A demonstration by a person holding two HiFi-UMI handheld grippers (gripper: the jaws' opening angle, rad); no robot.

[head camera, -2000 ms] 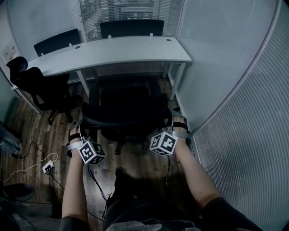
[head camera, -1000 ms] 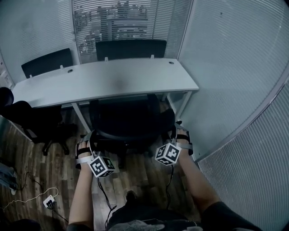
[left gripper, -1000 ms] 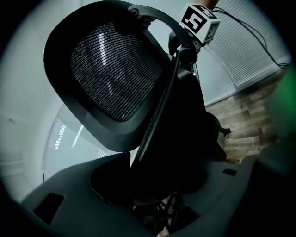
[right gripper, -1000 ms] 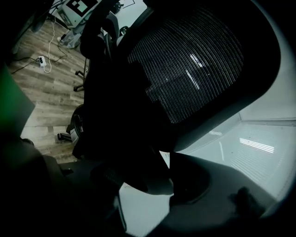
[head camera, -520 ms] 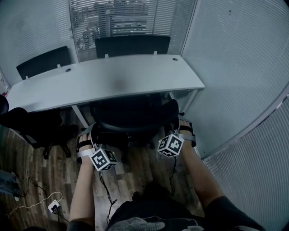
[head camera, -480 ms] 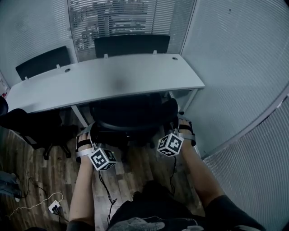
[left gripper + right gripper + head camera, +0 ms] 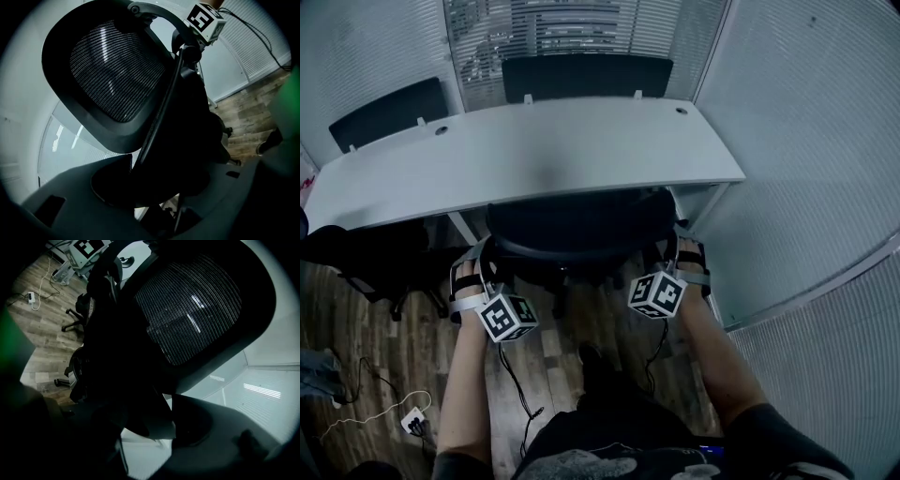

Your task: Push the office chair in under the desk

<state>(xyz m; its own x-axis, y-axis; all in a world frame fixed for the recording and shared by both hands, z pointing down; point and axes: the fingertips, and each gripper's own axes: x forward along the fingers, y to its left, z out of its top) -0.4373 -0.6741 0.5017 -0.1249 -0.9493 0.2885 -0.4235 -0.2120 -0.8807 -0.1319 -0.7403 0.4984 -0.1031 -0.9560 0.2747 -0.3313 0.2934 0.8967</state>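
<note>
In the head view, the office chair (image 7: 577, 230) stood at the near edge of the desk (image 7: 525, 150); its seat was already hidden under the white top toward 12 o'clock, and only the backrest stayed outside, so I judged the push nearly finished. The left gripper (image 7: 480, 255) sat at the 9 o'clock side of the backrest, and the right gripper (image 7: 673, 248) at the 3 o'clock side. Two more chairs (image 7: 586, 75) stood behind the desk at 12 o'clock; the wooden floor (image 7: 572, 328) lay at 6 o'clock.

In the left gripper view, the mesh backrest (image 7: 112, 75) filled the 11 o'clock part; its black frame ran down between the jaws, and the left gripper (image 7: 154, 187) was clamped on this frame. The marker cube (image 7: 204, 18) of the other gripper showed at 1 o'clock.

In the right gripper view, the mesh (image 7: 192, 305) was at 1 o'clock; the frame edge passed between the jaws, and the right gripper (image 7: 150, 427) seemed to grasp it in the same way.

The chair is probably rather heavy but rolls easily on castors; the frame is stiff plastic, while the mesh is soft and would give way. So the rim at both sides is the good place to hold; an uneven push could swivel the seat or knock it against the desk leg.
</note>
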